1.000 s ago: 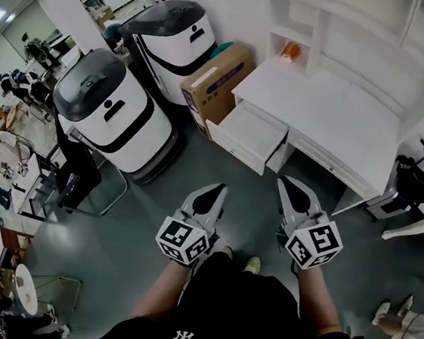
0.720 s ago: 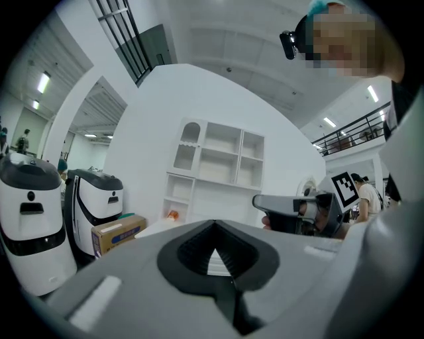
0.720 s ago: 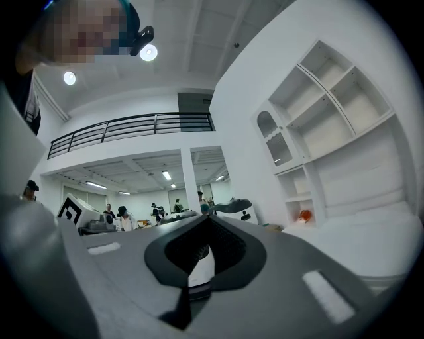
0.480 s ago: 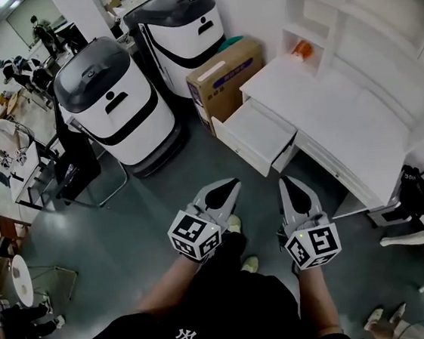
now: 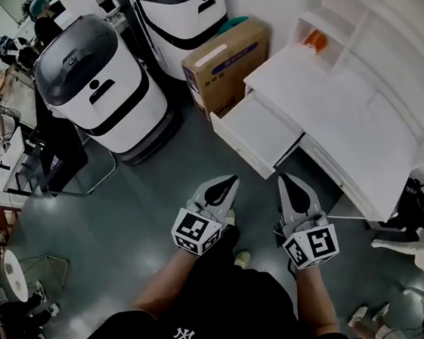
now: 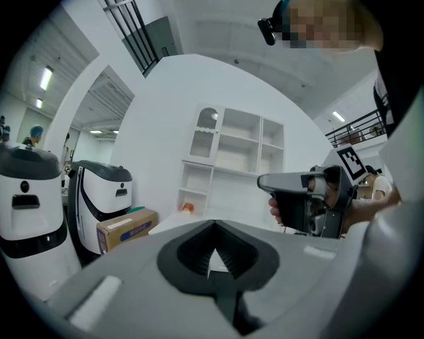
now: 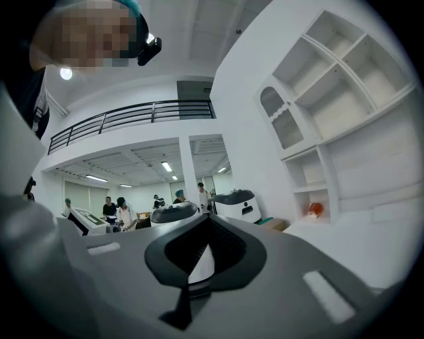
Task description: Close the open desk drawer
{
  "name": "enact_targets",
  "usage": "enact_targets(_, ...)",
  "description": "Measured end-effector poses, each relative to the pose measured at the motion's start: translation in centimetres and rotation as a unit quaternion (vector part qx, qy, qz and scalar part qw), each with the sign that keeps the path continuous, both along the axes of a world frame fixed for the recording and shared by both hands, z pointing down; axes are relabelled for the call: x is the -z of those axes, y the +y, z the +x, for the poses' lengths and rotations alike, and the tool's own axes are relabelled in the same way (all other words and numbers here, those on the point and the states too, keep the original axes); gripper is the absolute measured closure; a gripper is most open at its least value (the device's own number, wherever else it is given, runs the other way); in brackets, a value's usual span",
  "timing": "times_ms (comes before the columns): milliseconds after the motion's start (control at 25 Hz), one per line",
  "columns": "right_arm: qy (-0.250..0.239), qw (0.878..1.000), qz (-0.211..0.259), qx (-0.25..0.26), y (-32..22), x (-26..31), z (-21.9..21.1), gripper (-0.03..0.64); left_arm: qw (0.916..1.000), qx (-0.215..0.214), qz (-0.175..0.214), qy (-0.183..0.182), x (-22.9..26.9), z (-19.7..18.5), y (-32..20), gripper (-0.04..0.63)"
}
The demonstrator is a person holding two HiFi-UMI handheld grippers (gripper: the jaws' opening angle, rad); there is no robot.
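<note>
**Drawer open, hand-held grippers short of it**

The drawer [image 5: 257,131] stands pulled out from the table's [image 5: 326,106] front edge, at the end beside the cardboard box [image 5: 224,59]. Near its front, not touching, the left hand-held gripper [image 5: 229,183] and right hand-held gripper [image 5: 284,182] hang over the floor [image 5: 147,203]. Both have jaws pressed together, holding nothing.

The left tool [image 5: 231,179] and the right tool [image 5: 283,179] are held side by side, pointed forward. Both pairs of jaws are pressed together, empty.

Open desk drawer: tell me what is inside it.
The drawer shows only a bare white bottom, nothing in it. Its rear end runs under the desk top and is hidden.
</note>
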State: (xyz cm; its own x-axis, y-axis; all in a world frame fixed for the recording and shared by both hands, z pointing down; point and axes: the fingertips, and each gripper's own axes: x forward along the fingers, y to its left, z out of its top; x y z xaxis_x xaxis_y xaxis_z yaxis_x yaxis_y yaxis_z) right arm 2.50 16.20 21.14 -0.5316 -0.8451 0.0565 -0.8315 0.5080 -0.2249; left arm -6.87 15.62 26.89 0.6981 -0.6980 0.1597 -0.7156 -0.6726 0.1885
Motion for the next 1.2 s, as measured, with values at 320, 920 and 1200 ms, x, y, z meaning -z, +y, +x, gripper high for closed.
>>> enact_targets(320,0.005,0.999,-0.034,0.002,-8.2,-4.5,-1.8,0.594,0.9991,-0.021,-0.028,-0.026,-8.0,-1.7,-7.2,0.595)
enact_targets(920,0.019,0.996,-0.092,-0.009,-15.8,-14.4,-2.6,0.595,0.9921,-0.053,-0.09,-0.07,-23.8,-0.9,-14.8,0.595)
enact_targets(1200,0.025,0.994,-0.106,0.004,-18.7,-20.5,-2.2,0.595,0.9893,-0.05,-0.104,-0.089,-31.5,-0.3,-17.2,0.572)
